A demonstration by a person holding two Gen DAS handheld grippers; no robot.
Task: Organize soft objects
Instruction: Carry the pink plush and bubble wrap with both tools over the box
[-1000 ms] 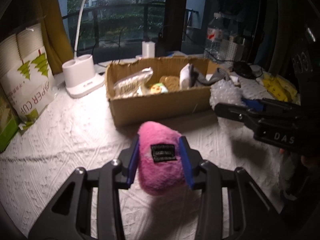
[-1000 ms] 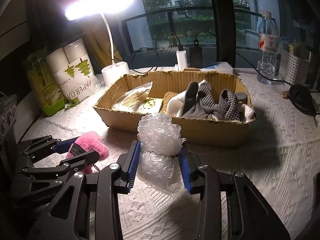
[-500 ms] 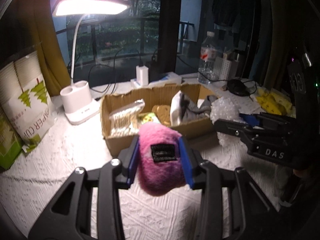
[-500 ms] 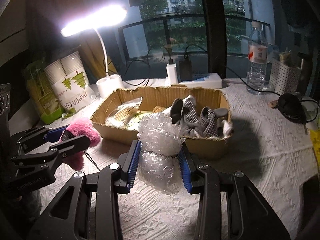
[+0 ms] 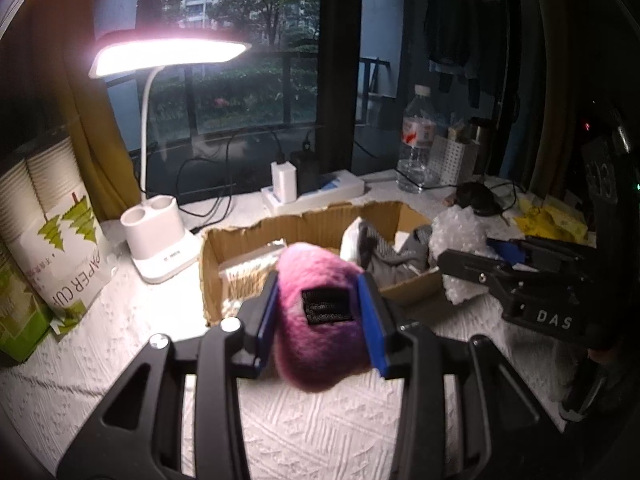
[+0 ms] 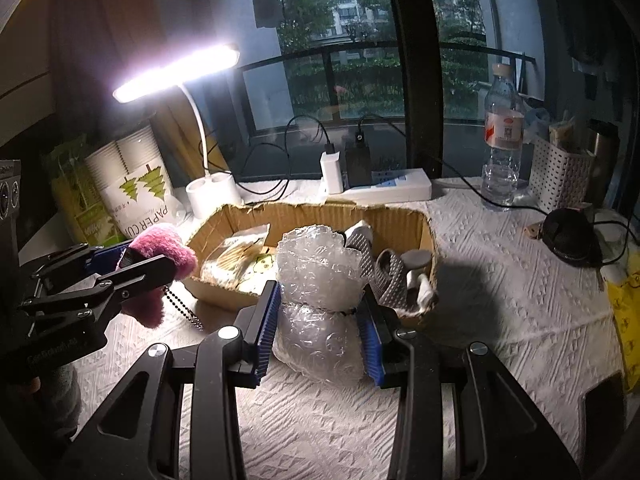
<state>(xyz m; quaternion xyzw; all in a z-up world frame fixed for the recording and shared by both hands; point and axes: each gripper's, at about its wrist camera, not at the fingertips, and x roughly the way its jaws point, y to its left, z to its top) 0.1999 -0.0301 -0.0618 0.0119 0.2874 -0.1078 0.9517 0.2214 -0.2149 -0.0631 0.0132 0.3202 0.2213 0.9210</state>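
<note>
left gripper (image 5: 322, 314) clamps pink plush toy (image 5: 320, 316) | right gripper (image 6: 320, 326) clamps bubble wrap (image 6: 318, 280) | cardboard box (image 6: 400, 222) just ahead, below both | right nearer

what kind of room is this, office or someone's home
Most likely a home desk by a balcony window: a lit desk lamp, a power strip with chargers, a water bottle, and clothes hanging behind the glass.
</note>
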